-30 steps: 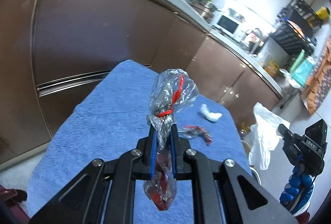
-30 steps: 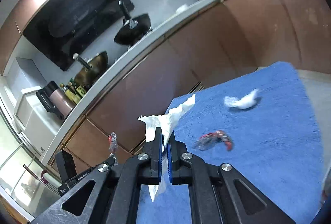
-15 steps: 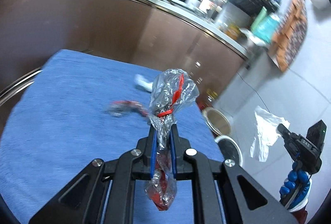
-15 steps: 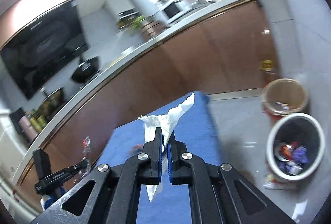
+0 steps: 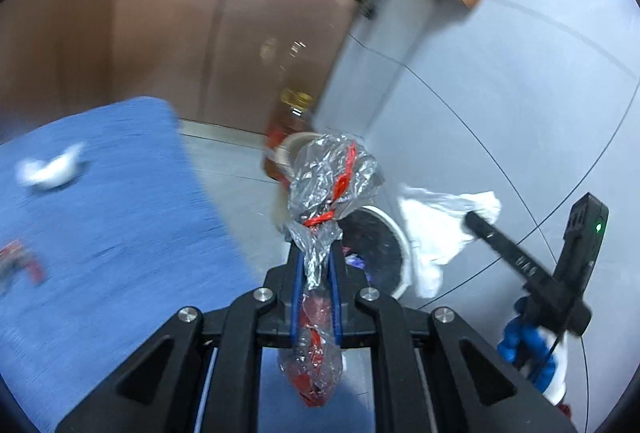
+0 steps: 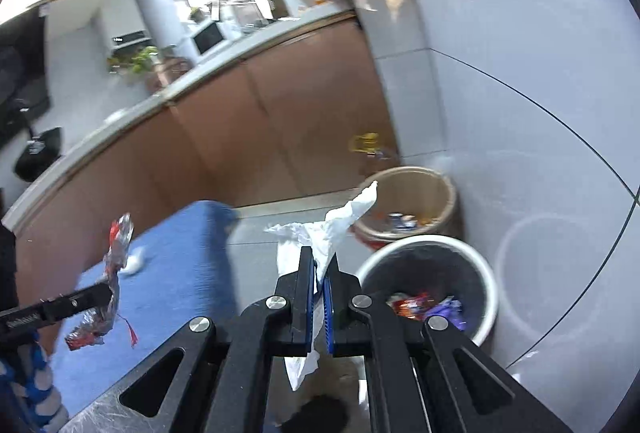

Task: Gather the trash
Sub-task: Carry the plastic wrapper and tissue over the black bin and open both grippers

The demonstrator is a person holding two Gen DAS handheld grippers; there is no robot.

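The clear plastic wrapper (image 5: 332, 189), crinkled film with red print and a red twisted band at its neck, was clamped between the blue-lined fingers of the left gripper (image 5: 316, 269). Its long axis ran along the fingers: the puffed end pointed forward past the fingertips, and the flattened red tail hung back below the jaws. The jaws were closed to a narrow gap filled by the film.

The white tissue (image 6: 320, 233), a soft crumpled sheet, was pinched in the right gripper (image 6: 318, 273), whose jaws were nearly closed on it. Its long axis also followed the fingers; one torn corner pointed up and forward, and the other end trailed down beneath the jaws.

Both items were held in the air beyond the edge of the blue cloth-covered table (image 5: 120, 217), above the floor.

On the floor, the white-rimmed bin (image 6: 482, 269), round with a dark liner, held red and purple wrappers. The tan bin (image 6: 448, 193), round and smooth-walled, stood just behind it, touching or nearly so.

On the towel-textured blue table, a crumpled white tissue (image 5: 52, 173) and a red wrapper (image 5: 20, 261) lay well apart, both blurred.

Brown glossy cabinets (image 6: 280, 105) under a pale countertop stood behind the table.
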